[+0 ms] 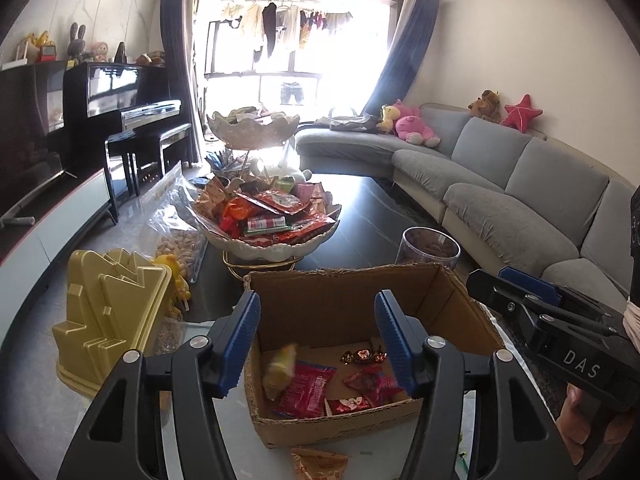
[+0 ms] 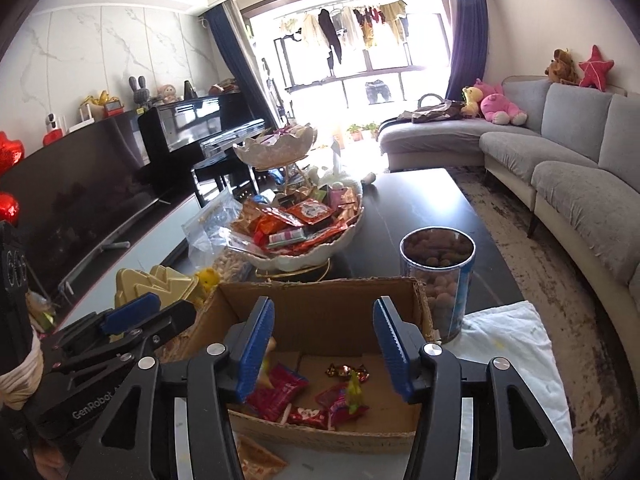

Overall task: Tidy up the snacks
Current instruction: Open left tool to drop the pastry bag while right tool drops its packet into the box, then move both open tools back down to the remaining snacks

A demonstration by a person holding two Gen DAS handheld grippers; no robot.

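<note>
An open cardboard box (image 1: 352, 296) (image 2: 320, 300) sits on the table right in front of both grippers. Inside lie red snack packets (image 1: 306, 390) (image 2: 276, 396), a wrapped candy (image 1: 362, 356) (image 2: 346, 370) and a blurred yellow-green snack (image 1: 280, 370) (image 2: 354, 390). My left gripper (image 1: 316, 344) is open and empty above the box's near left part. My right gripper (image 2: 322, 350) is open and empty above the box's near edge. A white two-tier snack bowl (image 1: 268, 246) (image 2: 304, 258), heaped with packets, stands behind the box.
A clear jar of brown nuts (image 1: 428, 250) (image 2: 440, 280) stands right of the box. A gold plastic lid (image 1: 108, 316) (image 2: 156, 284) and a bag of pistachios (image 1: 180, 236) lie to the left. An orange packet (image 1: 320, 466) (image 2: 256, 458) lies before the box. A white cloth (image 2: 516, 348) is at right.
</note>
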